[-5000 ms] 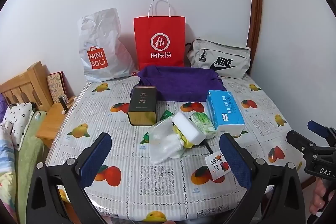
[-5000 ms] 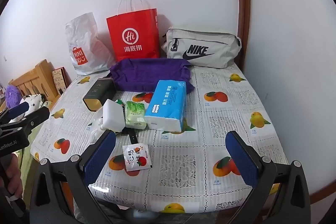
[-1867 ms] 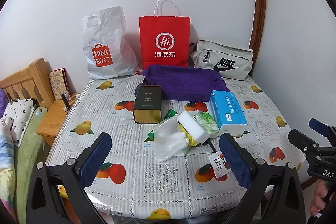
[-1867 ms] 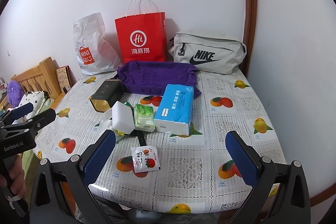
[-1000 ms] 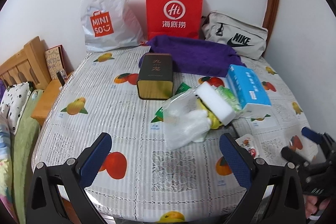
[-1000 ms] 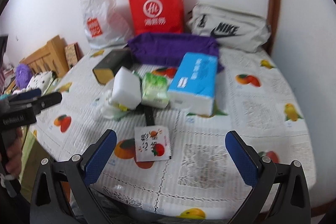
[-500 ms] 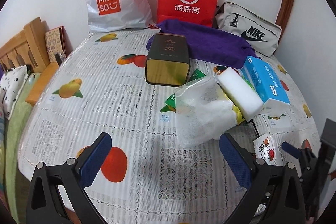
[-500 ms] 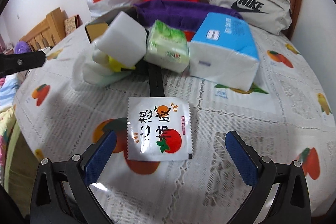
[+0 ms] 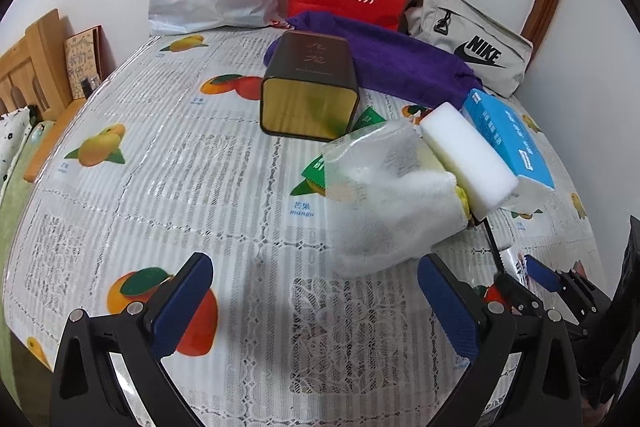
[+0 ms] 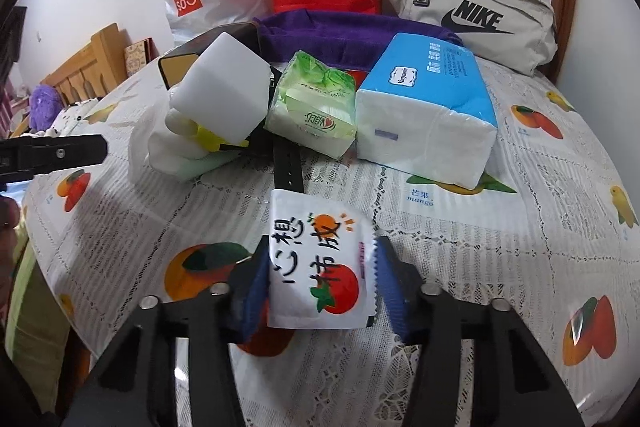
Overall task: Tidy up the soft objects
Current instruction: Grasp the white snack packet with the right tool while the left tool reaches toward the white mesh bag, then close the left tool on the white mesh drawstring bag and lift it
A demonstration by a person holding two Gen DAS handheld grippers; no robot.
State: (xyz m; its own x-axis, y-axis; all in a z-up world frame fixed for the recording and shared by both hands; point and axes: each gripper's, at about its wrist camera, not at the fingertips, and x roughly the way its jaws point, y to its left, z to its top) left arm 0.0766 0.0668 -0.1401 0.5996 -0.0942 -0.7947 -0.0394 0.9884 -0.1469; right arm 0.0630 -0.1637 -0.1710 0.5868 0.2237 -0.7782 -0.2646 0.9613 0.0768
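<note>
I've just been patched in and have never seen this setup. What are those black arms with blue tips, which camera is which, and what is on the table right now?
These are no robot arms: a person holds a two-finger gripper in each hand, with a fisheye camera on each looking along its fingers. In the left wrist view the left gripper is open above the tablecloth, near a clear plastic bag. In the right wrist view the right gripper has closed on a white snack packet. Behind it lie a white sponge block, a green tissue pack, a blue tissue pack, a dark tin, a purple towel and bags along the wall.
</note>
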